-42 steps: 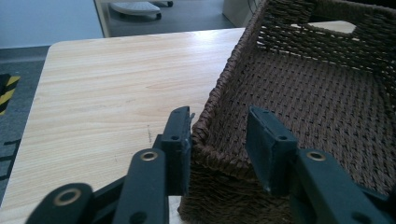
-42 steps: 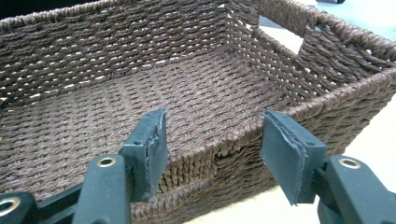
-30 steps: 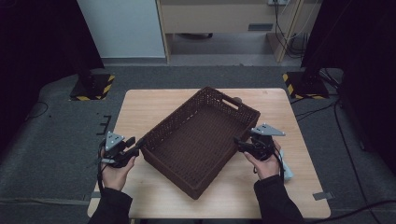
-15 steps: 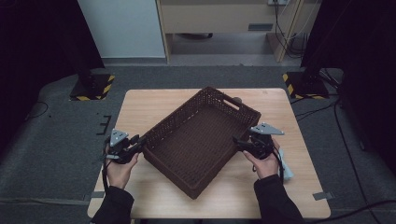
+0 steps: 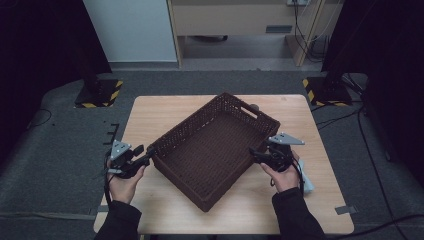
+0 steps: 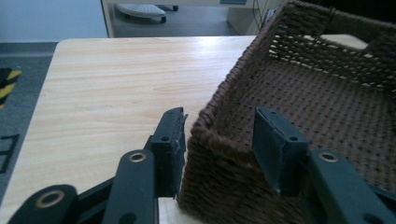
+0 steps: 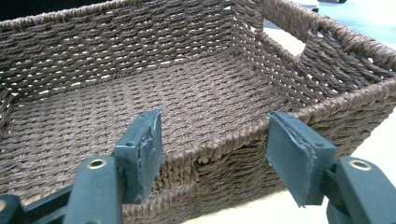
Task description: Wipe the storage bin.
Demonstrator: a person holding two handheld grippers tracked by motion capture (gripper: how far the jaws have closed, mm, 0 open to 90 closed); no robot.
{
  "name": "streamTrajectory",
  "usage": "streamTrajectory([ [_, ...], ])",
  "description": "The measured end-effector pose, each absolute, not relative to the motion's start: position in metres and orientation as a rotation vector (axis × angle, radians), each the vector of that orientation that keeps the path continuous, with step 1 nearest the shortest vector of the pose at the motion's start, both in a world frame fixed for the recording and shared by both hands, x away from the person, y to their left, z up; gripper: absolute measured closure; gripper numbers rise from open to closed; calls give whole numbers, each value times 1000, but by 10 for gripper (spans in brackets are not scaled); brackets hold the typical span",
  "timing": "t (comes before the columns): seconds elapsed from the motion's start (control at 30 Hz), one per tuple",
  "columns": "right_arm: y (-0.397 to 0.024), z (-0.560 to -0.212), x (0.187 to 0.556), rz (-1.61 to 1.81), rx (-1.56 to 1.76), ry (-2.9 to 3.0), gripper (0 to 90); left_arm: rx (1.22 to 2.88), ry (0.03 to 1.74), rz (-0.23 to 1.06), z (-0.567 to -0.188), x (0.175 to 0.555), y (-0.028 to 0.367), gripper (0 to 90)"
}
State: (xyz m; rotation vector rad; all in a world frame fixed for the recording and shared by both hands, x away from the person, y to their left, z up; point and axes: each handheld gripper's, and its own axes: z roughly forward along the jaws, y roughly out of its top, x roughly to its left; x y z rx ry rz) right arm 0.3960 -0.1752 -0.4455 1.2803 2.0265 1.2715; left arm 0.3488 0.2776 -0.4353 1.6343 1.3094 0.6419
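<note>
Basket (image 5: 215,145), the one dark brown woven one we see, lies at an angle on the middle of the wooden table (image 5: 165,112) and carries no writing that we can read. At its left corner our left gripper (image 5: 145,157) has just been opening its jaws, which straddle the rim, one outside and one inside, loose and not pinching. At the basket's right wall our right gripper (image 5: 256,155) holds its jaws spread wide either side of the rim, gripping nothing.

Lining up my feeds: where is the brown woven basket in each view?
High view: basket mid-table, set diagonally.
Left gripper view: its corner fills the right half, between the jaws.
Right gripper view: its wall and inside span the frame.
Shared landmark: the handle cutout.
</note>
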Motion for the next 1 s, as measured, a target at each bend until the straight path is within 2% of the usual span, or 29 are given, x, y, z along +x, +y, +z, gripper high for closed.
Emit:
streamTrajectory([
  [0.17, -174, -445, 395, 1264, 1274, 2027, 372, 1658, 1294, 608, -441, 348, 269, 520],
  [0.47, -182, -439, 397, 1261, 1270, 1951, 319, 1664, 1299, 659, -444, 360, 266, 521],
  [0.53, -182, -441, 398, 1252, 1268, 1953, 319, 1665, 1300, 677, -443, 363, 266, 524],
  [0.8, -182, -447, 399, 1252, 1295, 1984, 319, 1681, 1278, 610, -441, 351, 257, 517],
  [1.0, -180, -444, 397, 1244, 1287, 2005, 349, 1702, 1279, 638, -443, 357, 256, 502],
])
